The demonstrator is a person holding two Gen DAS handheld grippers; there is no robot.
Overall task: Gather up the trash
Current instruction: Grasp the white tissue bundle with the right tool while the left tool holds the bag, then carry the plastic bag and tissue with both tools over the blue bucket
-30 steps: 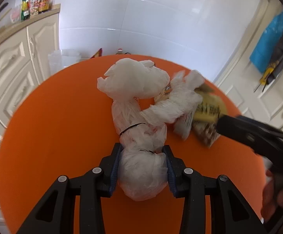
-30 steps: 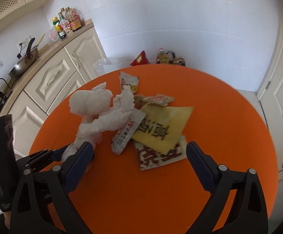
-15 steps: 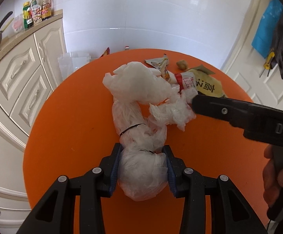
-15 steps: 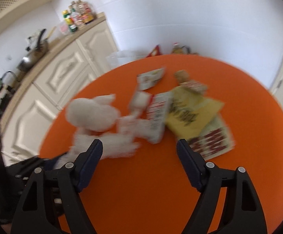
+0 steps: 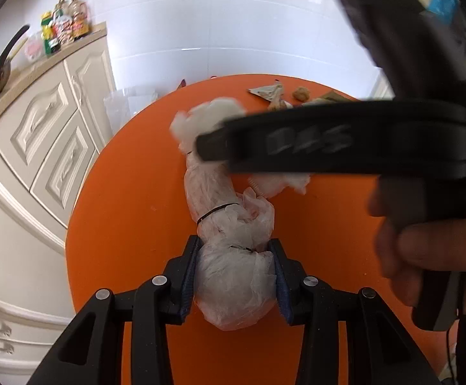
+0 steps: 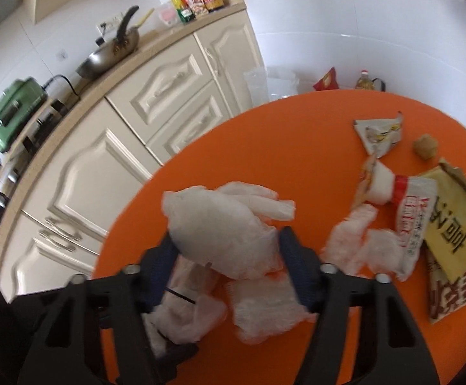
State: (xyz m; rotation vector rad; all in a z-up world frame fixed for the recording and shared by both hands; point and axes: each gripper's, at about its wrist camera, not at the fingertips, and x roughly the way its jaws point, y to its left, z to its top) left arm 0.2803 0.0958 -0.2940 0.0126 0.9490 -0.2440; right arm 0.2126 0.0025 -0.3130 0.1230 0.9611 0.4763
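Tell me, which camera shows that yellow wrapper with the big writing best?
The right wrist view: the yellow wrapper lies flat on the orange table, its printing readable. In the left wrist view the right gripper's black body covers nearly all of it, leaving only a small corner showing.

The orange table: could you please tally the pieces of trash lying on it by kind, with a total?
Tied white plastic bag: 1
Crumpled tissue wads: 2
Printed wrappers and packets: 5
Brown lump: 1
Total: 9
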